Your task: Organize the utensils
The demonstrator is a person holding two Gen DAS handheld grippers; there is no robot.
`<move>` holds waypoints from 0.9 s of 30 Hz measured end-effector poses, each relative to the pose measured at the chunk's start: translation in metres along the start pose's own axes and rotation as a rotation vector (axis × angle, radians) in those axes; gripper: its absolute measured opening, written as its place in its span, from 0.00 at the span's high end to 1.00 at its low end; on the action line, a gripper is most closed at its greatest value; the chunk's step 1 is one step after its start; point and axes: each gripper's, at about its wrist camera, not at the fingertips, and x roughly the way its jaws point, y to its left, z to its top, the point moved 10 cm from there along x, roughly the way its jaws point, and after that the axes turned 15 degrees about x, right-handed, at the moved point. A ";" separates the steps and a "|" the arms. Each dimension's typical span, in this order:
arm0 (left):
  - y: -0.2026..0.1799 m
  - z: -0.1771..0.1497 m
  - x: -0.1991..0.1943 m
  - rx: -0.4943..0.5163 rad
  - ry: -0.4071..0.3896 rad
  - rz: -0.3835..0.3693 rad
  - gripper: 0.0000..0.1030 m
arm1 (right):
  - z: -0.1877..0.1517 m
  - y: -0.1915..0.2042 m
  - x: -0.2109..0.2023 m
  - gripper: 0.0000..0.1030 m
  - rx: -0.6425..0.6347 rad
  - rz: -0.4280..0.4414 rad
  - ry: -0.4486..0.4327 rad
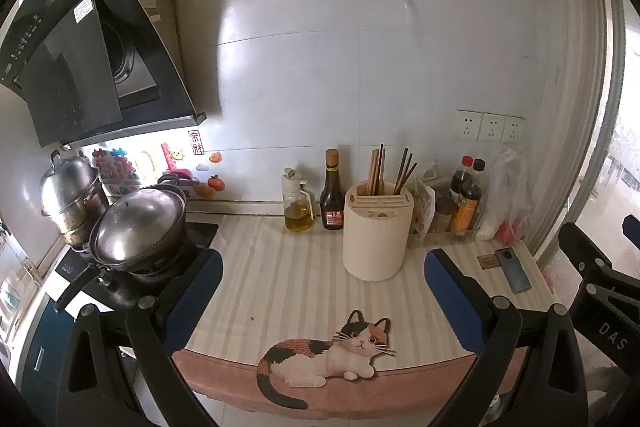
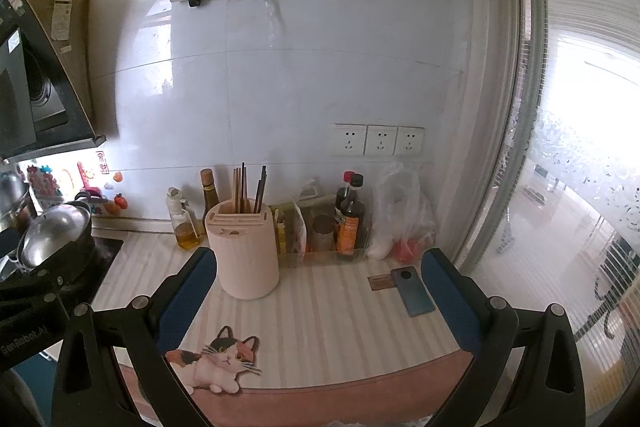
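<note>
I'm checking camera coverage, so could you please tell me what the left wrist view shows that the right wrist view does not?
Only the left wrist view shows the tall steel steamer pot fully. Only the right wrist view shows the bright window broadly. Both show the cream utensil holder with chopsticks, the phone and the cat mat.

We are seeing a cream utensil holder (image 1: pixel 374 237) standing upright on the striped mat, with light wooden chopsticks (image 1: pixel 376 169) and darker chopsticks (image 1: pixel 405 171) sticking up from its rear slots, leaning slightly.
</note>
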 end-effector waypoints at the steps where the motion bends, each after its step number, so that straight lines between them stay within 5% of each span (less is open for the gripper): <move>1: 0.000 0.000 0.000 -0.001 0.001 -0.001 0.00 | 0.000 0.000 0.000 0.00 -0.002 0.000 -0.001; 27: -0.005 -0.003 0.003 -0.002 0.020 -0.009 0.00 | -0.004 0.002 0.013 0.00 -0.025 0.001 0.044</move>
